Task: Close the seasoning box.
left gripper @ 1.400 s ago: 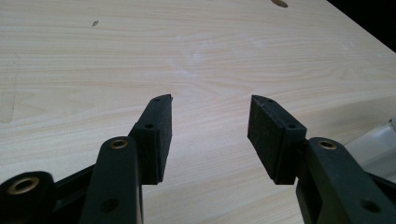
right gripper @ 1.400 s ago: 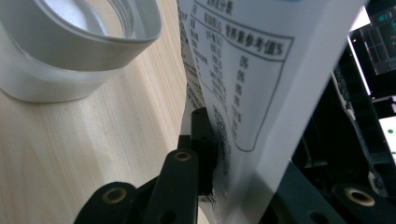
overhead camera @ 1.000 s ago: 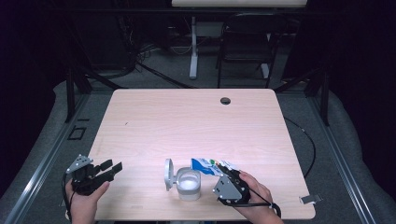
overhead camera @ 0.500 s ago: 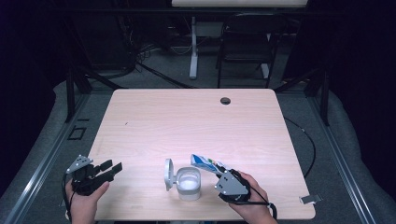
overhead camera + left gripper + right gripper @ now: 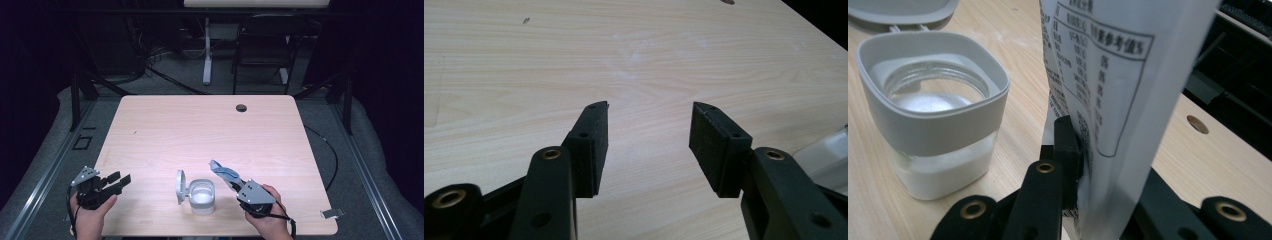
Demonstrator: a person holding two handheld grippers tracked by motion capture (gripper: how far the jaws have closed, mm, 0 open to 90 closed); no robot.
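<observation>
Bench (image 5: 200, 125): one, pale wood, with one round hole (image 5: 241, 107) near its far edge.
Jar (image 5: 203, 196): one, clear glass with a grey collar, white powder in the bottom, its hinged lid (image 5: 180, 186) flipped open; near the front edge.
Packet (image 5: 225, 172): one, blue and white, printed back; just right of the jar, lifted off the bench.
Right claw (image 5: 234, 184): one, clamped on the packet.
Left claw (image 5: 120, 181): one, spread wide over bare wood, gripping nothing, well left of the jar.

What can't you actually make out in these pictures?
- Packet in the right tool: top cut off by the right gripper view's edge, print too small to read.
- Jar: lid cut off by that view's top edge.
- Jar's white contents: unidentifiable.
</observation>
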